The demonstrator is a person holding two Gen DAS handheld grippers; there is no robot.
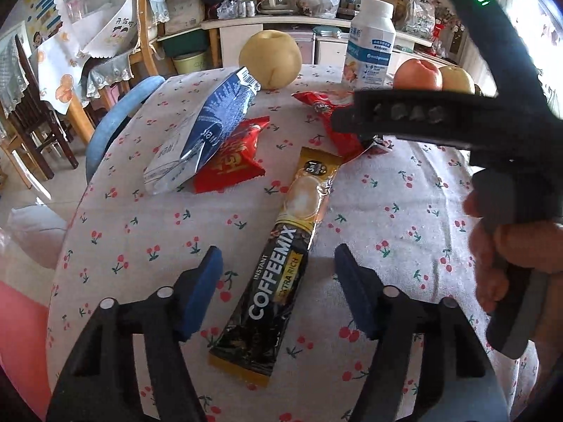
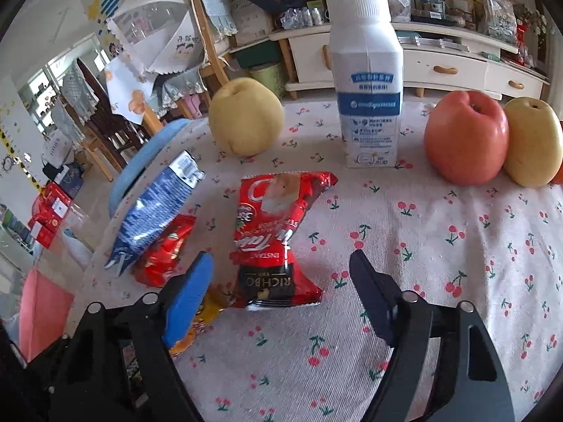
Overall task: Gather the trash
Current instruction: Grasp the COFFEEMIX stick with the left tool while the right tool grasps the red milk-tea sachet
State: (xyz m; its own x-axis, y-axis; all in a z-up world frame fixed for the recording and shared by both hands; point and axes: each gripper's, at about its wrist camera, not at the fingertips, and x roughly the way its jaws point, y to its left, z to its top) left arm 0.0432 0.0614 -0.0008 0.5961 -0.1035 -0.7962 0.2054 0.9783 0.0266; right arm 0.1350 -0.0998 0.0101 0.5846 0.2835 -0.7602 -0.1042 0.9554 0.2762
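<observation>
A long black-and-gold Coffeemix sachet [image 1: 278, 274] lies flat on the cherry-print tablecloth [image 1: 140, 246]. My left gripper [image 1: 278, 276] straddles its lower half, open, with a gap on both sides between the blue pads and the sachet. A crumpled red instant-drink wrapper [image 2: 278, 235] lies just ahead of my right gripper [image 2: 281, 277], whose open fingers flank its near end without touching it. In the left wrist view the right gripper [image 1: 343, 117] reaches in from the right over that red wrapper [image 1: 337, 130], held by a hand [image 1: 506, 256].
A blue-and-white pouch [image 1: 200, 133] leans on a small red packet [image 1: 228, 165] at the left. Behind stand a yellow pear [image 2: 246, 116], a white bottle [image 2: 367, 88], a red apple [image 2: 464, 137] and another pear [image 2: 531, 140]. A blue chair back [image 1: 116, 119] borders the table's left edge.
</observation>
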